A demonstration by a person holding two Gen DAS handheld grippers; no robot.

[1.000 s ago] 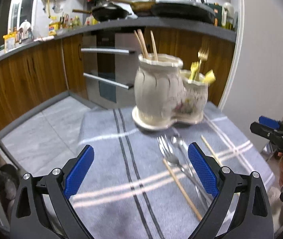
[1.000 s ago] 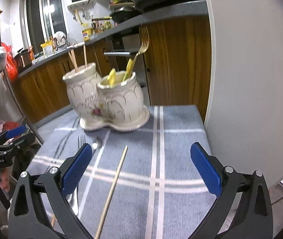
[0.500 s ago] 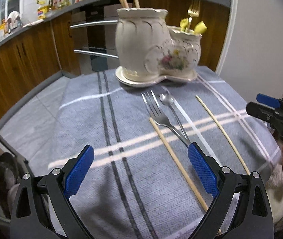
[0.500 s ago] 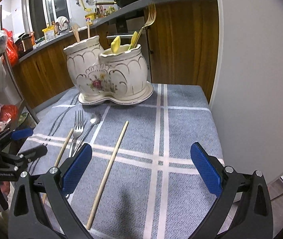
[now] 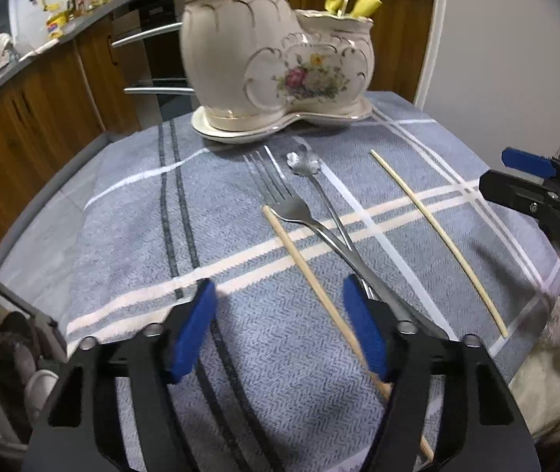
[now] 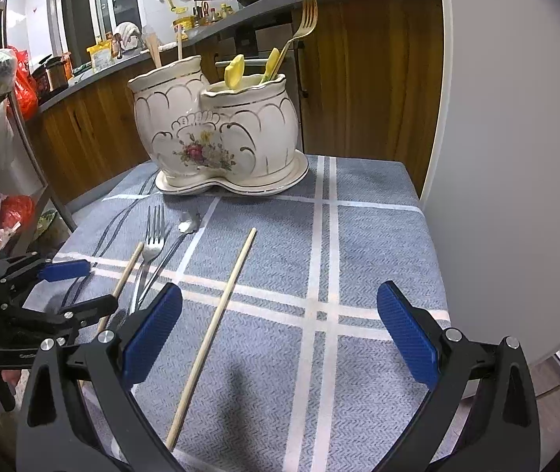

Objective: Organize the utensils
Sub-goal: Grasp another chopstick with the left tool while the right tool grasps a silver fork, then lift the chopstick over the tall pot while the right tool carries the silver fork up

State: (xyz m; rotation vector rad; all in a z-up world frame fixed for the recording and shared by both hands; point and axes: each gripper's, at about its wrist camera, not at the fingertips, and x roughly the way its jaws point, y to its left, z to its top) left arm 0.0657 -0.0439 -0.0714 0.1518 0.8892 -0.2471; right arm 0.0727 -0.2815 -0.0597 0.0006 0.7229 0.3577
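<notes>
A cream double-pot ceramic holder (image 5: 280, 59) (image 6: 217, 137) stands at the table's far side, with chopsticks in one pot and a gold fork with yellow-handled utensils in the other. On the grey cloth lie a steel fork (image 5: 291, 206) (image 6: 153, 244), a steel spoon (image 5: 303, 163) (image 6: 189, 224) and two wooden chopsticks (image 5: 311, 287) (image 5: 437, 236) (image 6: 217, 326). My left gripper (image 5: 283, 326) is open low over the nearer chopstick and the fork and spoon handles. My right gripper (image 6: 280, 330) is open and empty above the cloth, right of the other chopstick.
A white wall panel (image 6: 508, 137) borders the table's right side. Wooden kitchen cabinets (image 5: 43, 90) and a cluttered counter lie beyond the table. The table's left edge drops to the floor, with bags and a rack (image 6: 8, 90) beside it.
My left gripper has dropped lower and forward over the chopstick and fork handles, and its jaws have narrowed. My right gripper has shifted slightly closer to the table.
</notes>
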